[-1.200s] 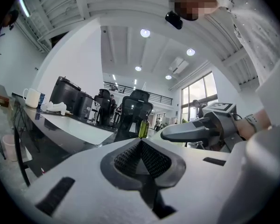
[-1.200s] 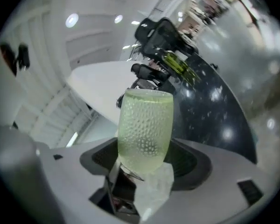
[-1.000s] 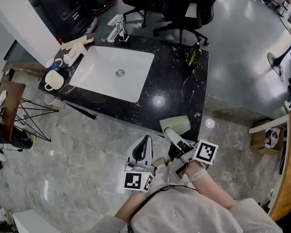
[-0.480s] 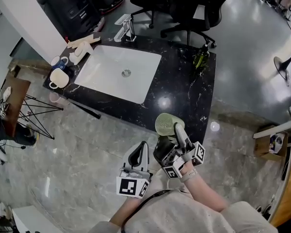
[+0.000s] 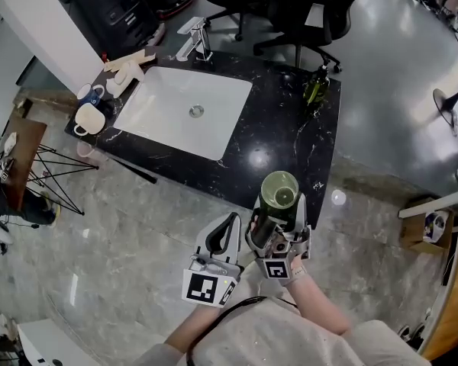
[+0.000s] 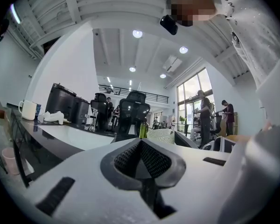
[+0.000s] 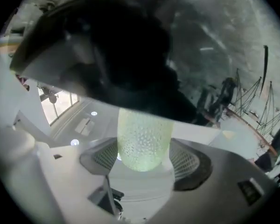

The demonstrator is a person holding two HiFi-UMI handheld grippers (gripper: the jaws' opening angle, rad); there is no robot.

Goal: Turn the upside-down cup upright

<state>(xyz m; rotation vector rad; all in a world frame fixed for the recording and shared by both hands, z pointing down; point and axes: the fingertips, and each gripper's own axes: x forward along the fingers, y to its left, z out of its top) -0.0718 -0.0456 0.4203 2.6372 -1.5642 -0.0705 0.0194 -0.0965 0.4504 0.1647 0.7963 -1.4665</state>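
Green cup (image 5: 279, 188) sits clamped between the right gripper's (image 5: 278, 212) jaws, mouth facing up.

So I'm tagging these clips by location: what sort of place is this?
Probably an open office with a pantry corner: a black stone counter with a white sink and tap, mugs beside it, and office chairs behind.

A black marble counter (image 5: 290, 151), fitted with a white sink (image 5: 160, 90) and a chrome faucet (image 5: 192, 43), is pictured on a polished grey stone floor (image 5: 122, 235). Black office chairs (image 5: 298, 6) are ranged behind it, and dark machines (image 5: 114, 10) are set against a white wall (image 5: 23, 21). Round ceiling lights (image 6: 137, 33) and tall windows (image 6: 196, 94) are shown in the left gripper view.
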